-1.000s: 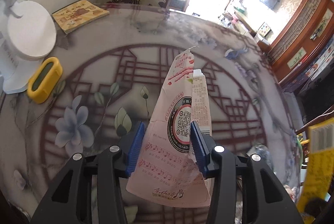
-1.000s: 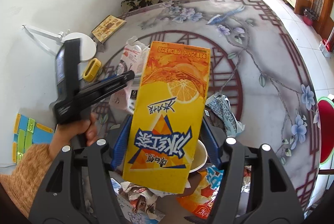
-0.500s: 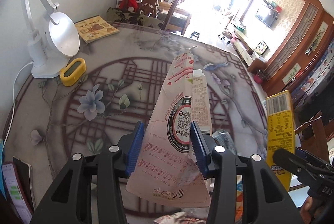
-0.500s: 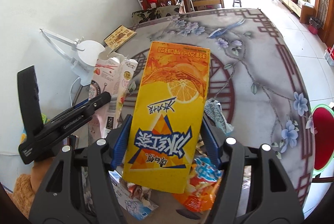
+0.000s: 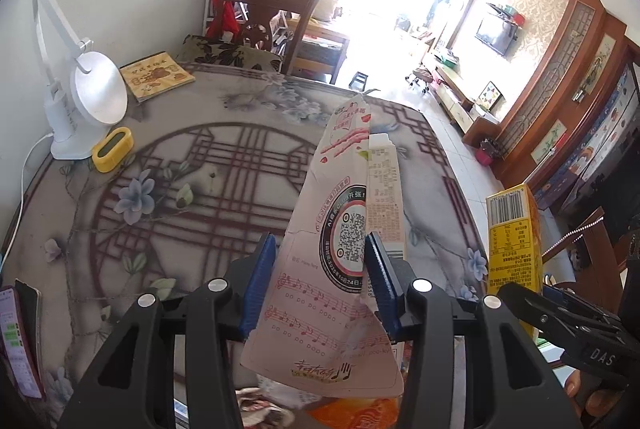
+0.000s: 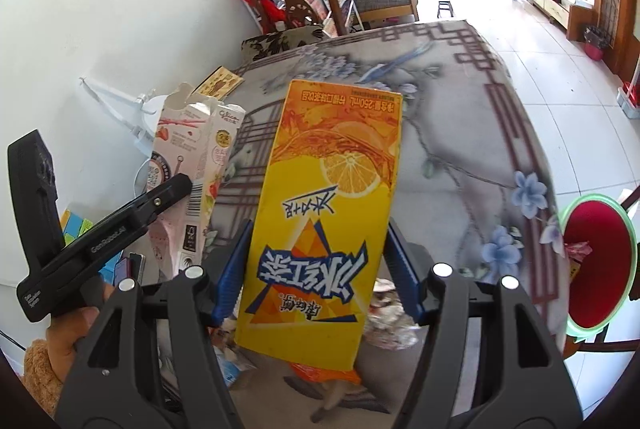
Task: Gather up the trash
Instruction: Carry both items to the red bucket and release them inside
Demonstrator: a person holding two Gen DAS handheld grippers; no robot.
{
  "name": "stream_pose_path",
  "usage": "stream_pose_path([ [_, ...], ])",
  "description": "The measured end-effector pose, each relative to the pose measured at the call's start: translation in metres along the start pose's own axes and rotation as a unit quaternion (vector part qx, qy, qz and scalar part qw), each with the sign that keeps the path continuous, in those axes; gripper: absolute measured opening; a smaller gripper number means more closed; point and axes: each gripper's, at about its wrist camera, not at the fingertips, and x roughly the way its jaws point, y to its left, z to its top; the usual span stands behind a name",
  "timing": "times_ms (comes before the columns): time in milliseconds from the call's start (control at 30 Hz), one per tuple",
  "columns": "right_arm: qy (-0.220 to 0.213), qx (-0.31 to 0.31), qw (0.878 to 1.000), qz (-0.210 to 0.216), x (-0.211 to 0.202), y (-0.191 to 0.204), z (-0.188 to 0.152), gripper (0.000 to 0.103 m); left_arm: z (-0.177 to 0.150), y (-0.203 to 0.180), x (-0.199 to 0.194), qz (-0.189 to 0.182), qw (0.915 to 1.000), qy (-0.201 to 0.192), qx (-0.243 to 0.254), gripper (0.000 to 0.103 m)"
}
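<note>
A round counter point(image 5: 240, 133) with a printed lattice-and-flower cover fills the left wrist view, a wooden chair point(image 5: 264, 17) behind it. On it stand a white desk lamp point(image 5: 96, 93), a yellow rounded clock point(image 5: 113, 149) and a thin booklet point(image 5: 157, 75). The left gripper point(image 5: 320, 277) has its blue ribbed fingers point(image 5: 258, 281) clamped on a flattened pink cardboard carton point(image 5: 340, 253), held above the counter. In the right wrist view, the right gripper point(image 6: 320, 277) grips a glossy yellow rectangular drink box point(image 6: 320, 213) aloft over crumpled wrappers point(image 6: 388, 325); a red round stool point(image 6: 596, 261) sits beside the counter.
</note>
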Motion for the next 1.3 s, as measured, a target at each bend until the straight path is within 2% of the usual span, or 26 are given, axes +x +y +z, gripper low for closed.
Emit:
stream_pose_path([
  [300,-0.008,0.034,0.999,-0.007,-0.019,-0.055,-0.006,0.062,-0.008,-0.058,0.010,-0.011,0.9995,0.011,0.029,0.044],
  [567,-0.028,0.085,0.995,-0.045,-0.045,-0.123,-0.012,0.062,-0.015,-0.119,0.022,-0.045,0.9965,0.025,0.066,0.044],
  [767,-0.039,0.142,0.984,-0.101,-0.066,-0.189,-0.025,0.062,-0.024,-0.167,0.036,-0.077,0.9914,0.046,0.095,0.044],
  [933,-0.039,0.193,0.968,-0.158,-0.075,-0.250,-0.040,0.062,-0.032,-0.203,0.047,-0.101,0.9855,0.063,0.120,0.044],
  [1200,-0.025,0.225,0.951,-0.210,-0.070,-0.309,-0.052,0.063,-0.041,-0.252,0.065,-0.125,0.9749,0.089,0.161,0.044],
  [1267,-0.023,0.227,0.949,-0.217,-0.070,-0.318,-0.053,0.065,-0.043,-0.265,0.071,-0.131,0.9718,0.095,0.172,0.044],
  [1300,-0.024,0.229,0.947,-0.223,-0.070,-0.322,-0.053,0.072,-0.044,-0.273,0.075,-0.136,0.9697,0.099,0.177,0.044],
])
